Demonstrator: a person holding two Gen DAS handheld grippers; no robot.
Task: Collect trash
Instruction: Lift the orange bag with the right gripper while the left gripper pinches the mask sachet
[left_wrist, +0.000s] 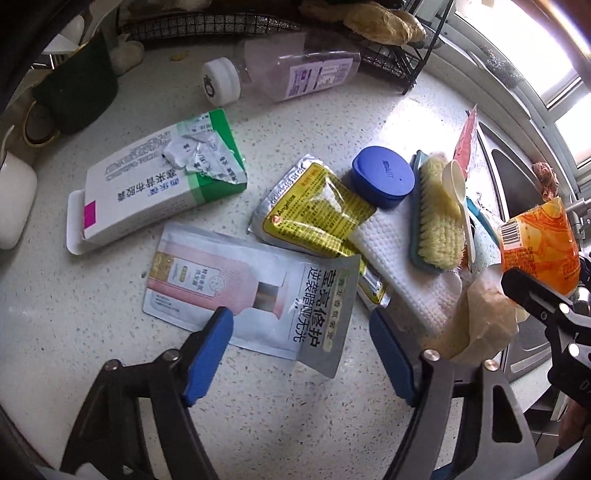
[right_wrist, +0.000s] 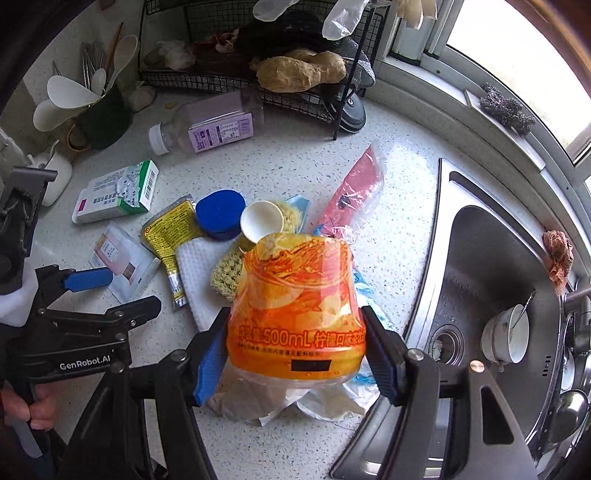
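Observation:
My right gripper (right_wrist: 295, 354) is shut on a cut orange 500 mL drink bottle (right_wrist: 295, 306) stuffed with wrappers; it also shows in the left wrist view (left_wrist: 537, 243). My left gripper (left_wrist: 301, 332) is open just above a grey-pink face-mask sachet (left_wrist: 255, 295), its fingers either side of the sachet's near edge. Loose trash lies around: a green-white medicine box (left_wrist: 155, 181), a yellow foil packet (left_wrist: 314, 210), a clear bottle with a purple label (left_wrist: 295, 74), and a red plastic wrapper (right_wrist: 351, 192).
A blue lid (left_wrist: 382, 177), a scrub brush (left_wrist: 437, 214), a plastic spoon (left_wrist: 458, 192) and a white cloth (left_wrist: 402, 254) lie on the speckled counter (left_wrist: 110, 350). A wire rack (right_wrist: 258, 85) stands behind. A steel sink (right_wrist: 480, 277) with dishes is at the right.

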